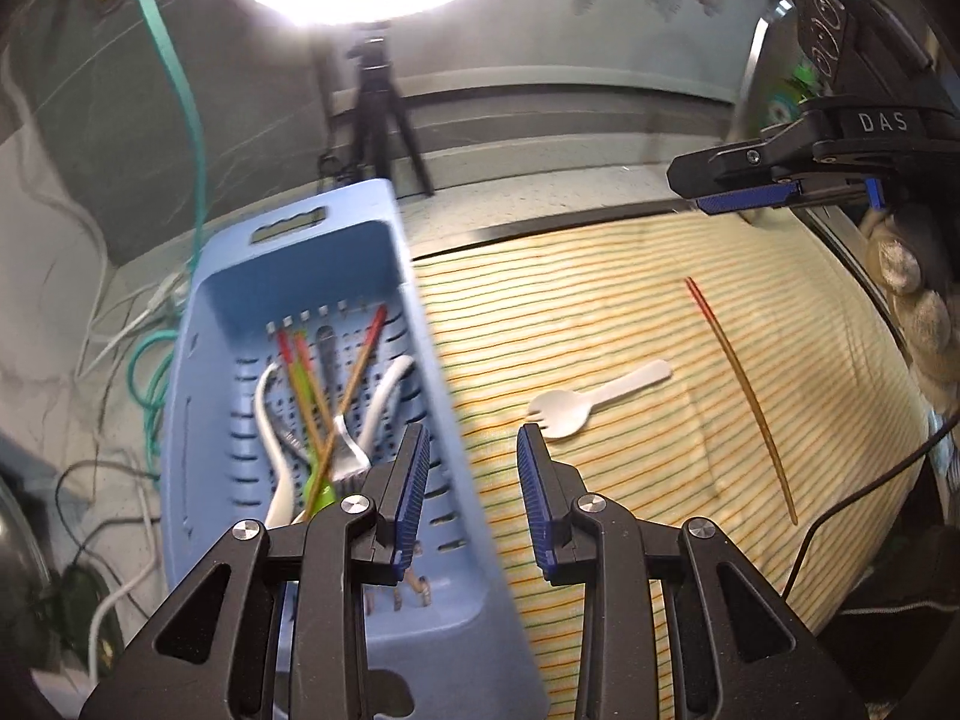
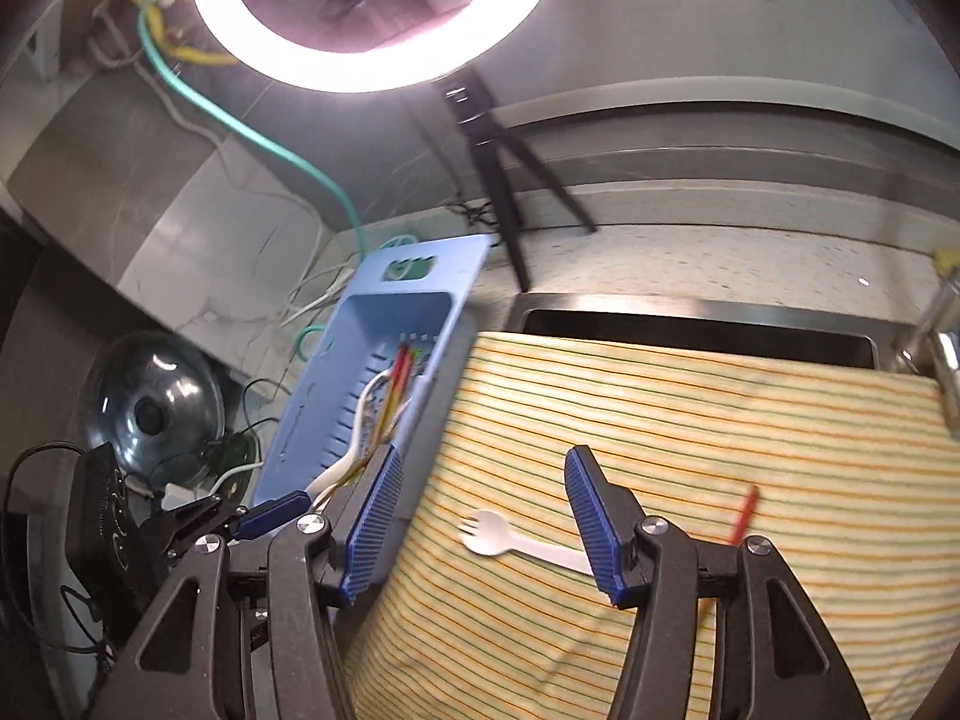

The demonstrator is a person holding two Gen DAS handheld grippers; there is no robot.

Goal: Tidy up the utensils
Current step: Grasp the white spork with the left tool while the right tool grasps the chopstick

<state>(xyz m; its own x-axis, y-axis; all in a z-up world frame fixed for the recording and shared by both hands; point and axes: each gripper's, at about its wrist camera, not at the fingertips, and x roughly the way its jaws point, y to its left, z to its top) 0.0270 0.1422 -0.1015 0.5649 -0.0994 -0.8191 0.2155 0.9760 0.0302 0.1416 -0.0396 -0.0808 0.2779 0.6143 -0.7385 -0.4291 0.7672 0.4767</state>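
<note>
A blue perforated basket (image 1: 228, 324) holds several utensils: chopsticks, a metal fork (image 1: 345, 450) and white spoons. It also shows in the right wrist view (image 2: 336, 372). A white plastic spork (image 1: 576, 399) and a red-tipped chopstick (image 1: 744, 390) lie on the striped cloth (image 1: 600, 312). My left gripper (image 1: 474, 468) is open and empty, hovering over the basket's right rim just left of the spork. My right gripper (image 2: 480, 504) is open and empty above the spork (image 2: 498, 534); the chopstick (image 2: 741, 513) lies to its right. The right gripper also shows in the left wrist view (image 1: 780, 192).
A ring light on a black tripod (image 1: 384, 102) stands behind the basket. Cables (image 1: 150, 384) run along the counter at the left. A glass pot lid (image 2: 150, 408) lies at the left. A sink edge (image 2: 690, 324) lies beyond the cloth.
</note>
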